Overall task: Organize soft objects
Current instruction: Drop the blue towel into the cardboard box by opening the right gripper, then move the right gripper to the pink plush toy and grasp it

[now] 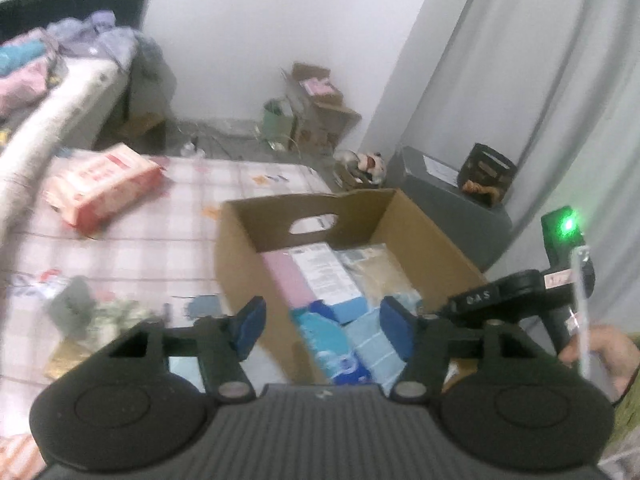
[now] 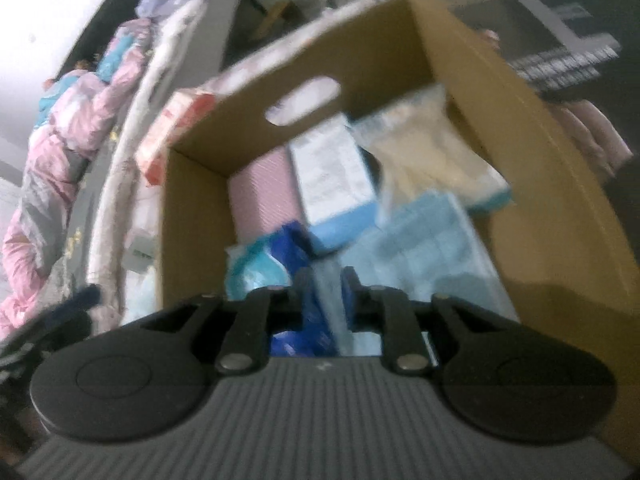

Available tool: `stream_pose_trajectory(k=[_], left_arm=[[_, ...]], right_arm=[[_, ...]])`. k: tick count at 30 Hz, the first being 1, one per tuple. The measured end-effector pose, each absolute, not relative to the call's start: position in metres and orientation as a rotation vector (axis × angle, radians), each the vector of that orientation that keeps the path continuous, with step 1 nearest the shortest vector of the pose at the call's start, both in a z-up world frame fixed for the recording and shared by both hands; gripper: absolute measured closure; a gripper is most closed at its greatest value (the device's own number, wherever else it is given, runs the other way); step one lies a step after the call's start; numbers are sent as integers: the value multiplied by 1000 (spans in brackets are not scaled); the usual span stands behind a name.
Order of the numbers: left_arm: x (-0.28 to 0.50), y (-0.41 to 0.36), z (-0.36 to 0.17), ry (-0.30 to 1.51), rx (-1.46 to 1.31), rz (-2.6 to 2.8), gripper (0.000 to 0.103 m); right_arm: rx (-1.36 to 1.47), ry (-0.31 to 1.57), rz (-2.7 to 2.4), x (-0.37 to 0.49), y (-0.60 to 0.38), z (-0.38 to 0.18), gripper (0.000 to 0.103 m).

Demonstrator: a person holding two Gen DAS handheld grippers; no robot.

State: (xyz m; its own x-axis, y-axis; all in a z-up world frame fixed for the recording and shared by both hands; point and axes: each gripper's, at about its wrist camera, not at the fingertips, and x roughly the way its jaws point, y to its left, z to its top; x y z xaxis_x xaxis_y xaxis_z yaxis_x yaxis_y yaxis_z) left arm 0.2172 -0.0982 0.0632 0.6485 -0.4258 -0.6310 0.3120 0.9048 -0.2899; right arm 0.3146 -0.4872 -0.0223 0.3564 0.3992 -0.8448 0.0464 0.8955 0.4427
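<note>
Left wrist view looks down into my open brown cardboard box (image 1: 256, 240) with an oval hand-hole in its far wall, sitting on the pink-and-white checked sheet (image 1: 168, 216). Soft packs fill its floor: a flat pink ribbed pack (image 1: 286, 280) at the left, a white and light-blue packet with printed text (image 1: 326, 276) beside it, a clear bag of beige material (image 1: 378, 272) at the right, and nearer me a glossy blue and turquoise plastic pack (image 1: 324, 336) touching a pale blue striped cloth (image 1: 370, 340).

My left gripper (image 1: 323, 326) hovers over the near edge of the box, its blue pads spread wide with nothing between them. My right gripper (image 2: 323, 290) points down into the same box, tilted; its black fingers (image 2: 298, 296) are drawn close together, with the blue and turquoise pack and the pale cloth showing in the narrow gap. The blur keeps me from telling whether they pinch anything. In the left wrist view the right tool's handle with its green light (image 1: 566, 226) sits at the box's right side, my hand (image 1: 608, 354) around it.

Outside the box, a red and white soft package (image 1: 104, 188) lies on the sheet, well apart to the left. Crumpled grey and green items (image 1: 80, 312) lie near my left gripper. A heap of pink and lilac bedding (image 2: 80, 120) runs along the far left.
</note>
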Motion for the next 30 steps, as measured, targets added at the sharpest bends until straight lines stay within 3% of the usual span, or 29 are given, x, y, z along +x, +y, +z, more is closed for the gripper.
stream_pose_trajectory(k=[6,10,20,30], left_arm=[[167,-44,61,720,-113,-323,27],[137,-5,51,728,-136,-246,27],[75,66,34,723,-183,-134,27],[45,81,23,732,-132,-150,27]], right_arm=[[421,1332,132,309,-496,-57,56],[526,1390,112,311,-492,-86,55],[588,1259,69,308,-471,-82,55],[471,1067,126,266,-458,-4,49]])
